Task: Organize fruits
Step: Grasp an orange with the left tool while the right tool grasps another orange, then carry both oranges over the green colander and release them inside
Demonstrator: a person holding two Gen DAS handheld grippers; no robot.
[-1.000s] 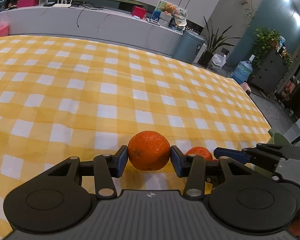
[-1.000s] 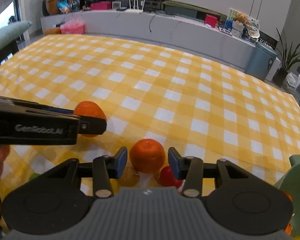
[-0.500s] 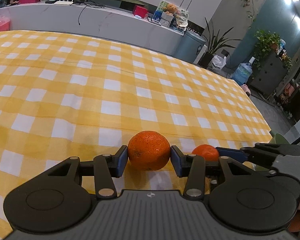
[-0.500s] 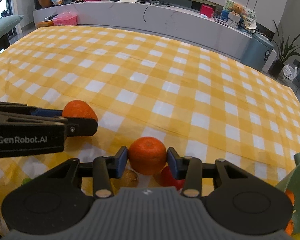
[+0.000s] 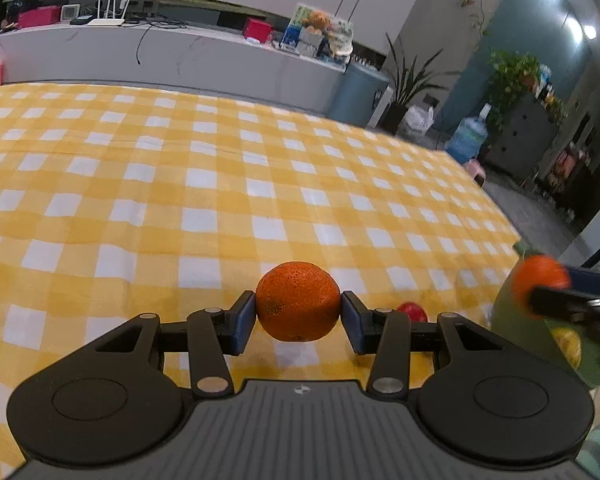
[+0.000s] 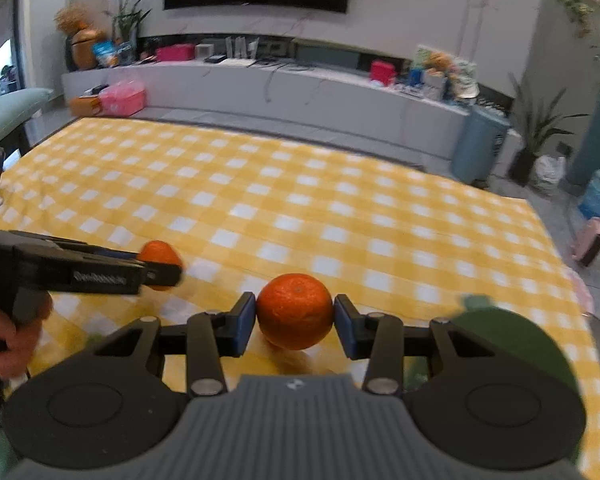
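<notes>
1. Two grippers each clamp an orange above the checked tablecloth (image 5: 204, 208).
2. Left gripper (image 5: 298, 316) pinches its orange (image 5: 298, 300).
3. Right gripper (image 6: 295, 322) squeezes another orange (image 6: 295, 311), green bowl (image 6: 512, 340) at four o'clock.

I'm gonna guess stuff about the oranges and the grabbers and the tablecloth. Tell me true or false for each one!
1. Each grabber is holding an orange. True: the left gripper is shut on one orange, and the right gripper on the other orange.
2. The tablecloth is blue with stripes. False: the tablecloth is yellow and white checks.
3. A small red fruit lies on the cloth near the left gripper. True: the red fruit shows just past its right finger.
4. The green bowl is empty. False: the green bowl has a yellow fruit in it.
</notes>
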